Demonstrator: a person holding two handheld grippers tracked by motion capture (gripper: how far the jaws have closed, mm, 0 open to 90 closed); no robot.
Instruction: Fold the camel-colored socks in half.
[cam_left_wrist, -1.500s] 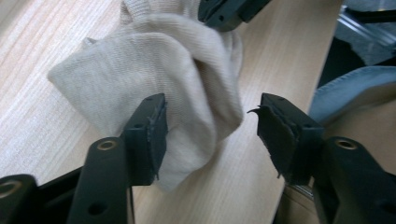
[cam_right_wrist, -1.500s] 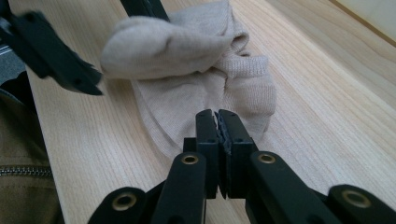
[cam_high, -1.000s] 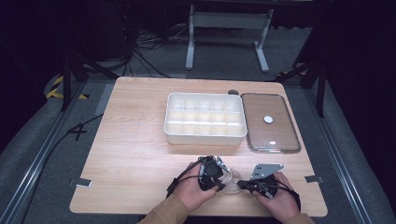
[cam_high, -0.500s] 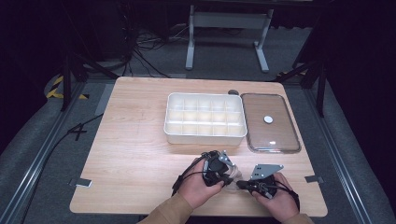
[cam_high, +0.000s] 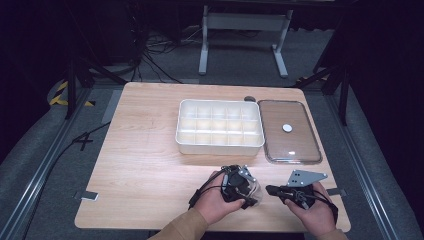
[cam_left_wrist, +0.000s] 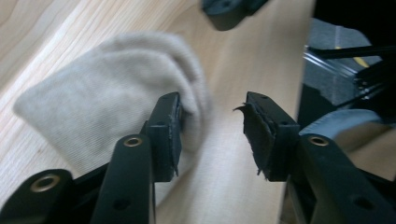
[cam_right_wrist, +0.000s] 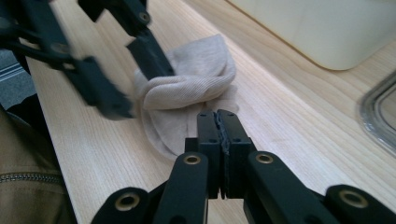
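A beige sock (cam_high: 254, 190) lies crumpled on the wooden table (cam_high: 150, 165) near its front edge, between my two hands. My left gripper (cam_high: 241, 186) is over it. In the left gripper view its jaws (cam_left_wrist: 212, 116) have just been opening and stand apart. The sock (cam_left_wrist: 102, 98) lies under and beside the left-hand jaw, with only its edge in the gap. My right gripper (cam_high: 270, 190) points left at the sock. Its jaws (cam_right_wrist: 217, 115) are pressed together at the sock's (cam_right_wrist: 196, 79) near edge; I cannot tell whether any fabric is nipped.
A white compartment tray (cam_high: 220, 146) stands at the middle of the table. To its right lies a clear lid (cam_high: 300, 145) with a white knob. The table's front edge runs just below both hands.
The left gripper's jaws have opened and let the sock go, after shifting slightly right. The right gripper has risen a little, still shut.
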